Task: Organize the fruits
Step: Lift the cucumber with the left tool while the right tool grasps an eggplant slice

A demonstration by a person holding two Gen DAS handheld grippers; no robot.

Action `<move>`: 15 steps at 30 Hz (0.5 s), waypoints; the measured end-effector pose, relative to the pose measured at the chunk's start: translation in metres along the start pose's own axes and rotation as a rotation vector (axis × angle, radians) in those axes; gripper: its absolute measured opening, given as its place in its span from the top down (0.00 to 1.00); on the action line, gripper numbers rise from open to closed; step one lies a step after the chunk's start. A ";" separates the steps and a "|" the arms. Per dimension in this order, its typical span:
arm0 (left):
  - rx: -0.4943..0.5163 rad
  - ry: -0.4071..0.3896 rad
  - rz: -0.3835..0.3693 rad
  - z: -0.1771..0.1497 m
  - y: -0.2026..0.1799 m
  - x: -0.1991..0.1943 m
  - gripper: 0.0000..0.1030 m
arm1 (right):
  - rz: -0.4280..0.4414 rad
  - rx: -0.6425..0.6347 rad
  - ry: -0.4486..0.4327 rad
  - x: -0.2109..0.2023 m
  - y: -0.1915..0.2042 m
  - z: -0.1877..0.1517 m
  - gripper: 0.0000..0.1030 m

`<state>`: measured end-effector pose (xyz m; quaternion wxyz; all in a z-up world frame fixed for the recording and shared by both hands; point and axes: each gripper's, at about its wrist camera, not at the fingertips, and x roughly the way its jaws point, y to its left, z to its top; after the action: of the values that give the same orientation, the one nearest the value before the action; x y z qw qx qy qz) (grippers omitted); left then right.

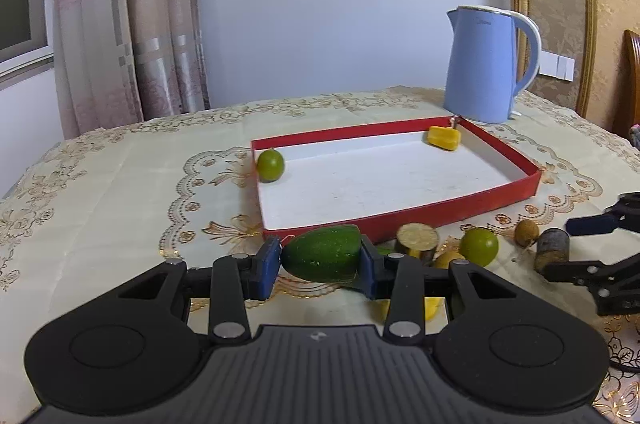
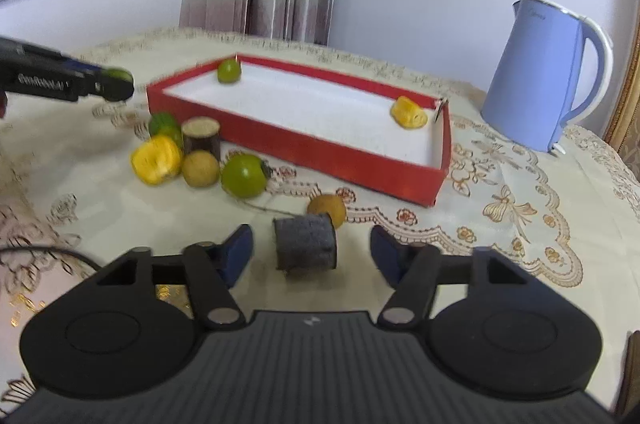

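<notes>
My left gripper [image 1: 320, 260] is shut on a dark green cucumber piece [image 1: 322, 258], held above the table in front of the red tray [image 1: 400, 216]. The tray holds a green lime [image 1: 270, 164] at its far left and a yellow fruit piece [image 1: 444, 137] at its far right. My right gripper [image 2: 312, 252] is open around a dark cylindrical piece [image 2: 305, 242] lying on the table; its pads are apart from it. Loose fruit lies in front of the tray: a green lime [image 2: 243, 176], a yellow piece [image 2: 156, 160], a tan ball [image 2: 201, 168], another tan ball [image 2: 328, 209], a sugarcane stub [image 2: 201, 138].
A blue electric kettle [image 1: 488, 64] stands behind the tray's far right corner. The table has an embroidered cream cloth [image 1: 120, 184]. Curtains [image 1: 128, 12] hang behind the table at left. A green piece [image 2: 163, 123] lies by the tray's near left corner.
</notes>
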<state>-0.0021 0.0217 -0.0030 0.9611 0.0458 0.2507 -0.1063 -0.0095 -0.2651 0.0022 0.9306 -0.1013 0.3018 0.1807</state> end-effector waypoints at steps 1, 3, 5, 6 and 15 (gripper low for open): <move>0.004 0.003 -0.004 0.000 -0.002 0.001 0.62 | 0.005 0.001 0.008 0.002 -0.001 0.000 0.57; 0.009 0.006 -0.009 -0.001 -0.005 0.002 0.62 | 0.007 -0.004 0.019 0.005 -0.003 -0.001 0.63; 0.012 0.009 -0.010 -0.002 -0.006 0.003 0.62 | 0.010 -0.008 0.022 0.007 -0.003 -0.002 0.65; 0.012 0.009 -0.009 -0.002 -0.006 0.003 0.62 | 0.015 -0.011 0.021 0.007 -0.002 -0.002 0.69; -0.005 0.004 0.003 -0.002 -0.004 0.003 0.62 | 0.007 -0.033 0.004 0.002 0.001 -0.005 0.71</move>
<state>-0.0013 0.0177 -0.0060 0.9609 0.0439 0.2528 -0.1043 -0.0109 -0.2649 -0.0030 0.9276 -0.1158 0.3008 0.1886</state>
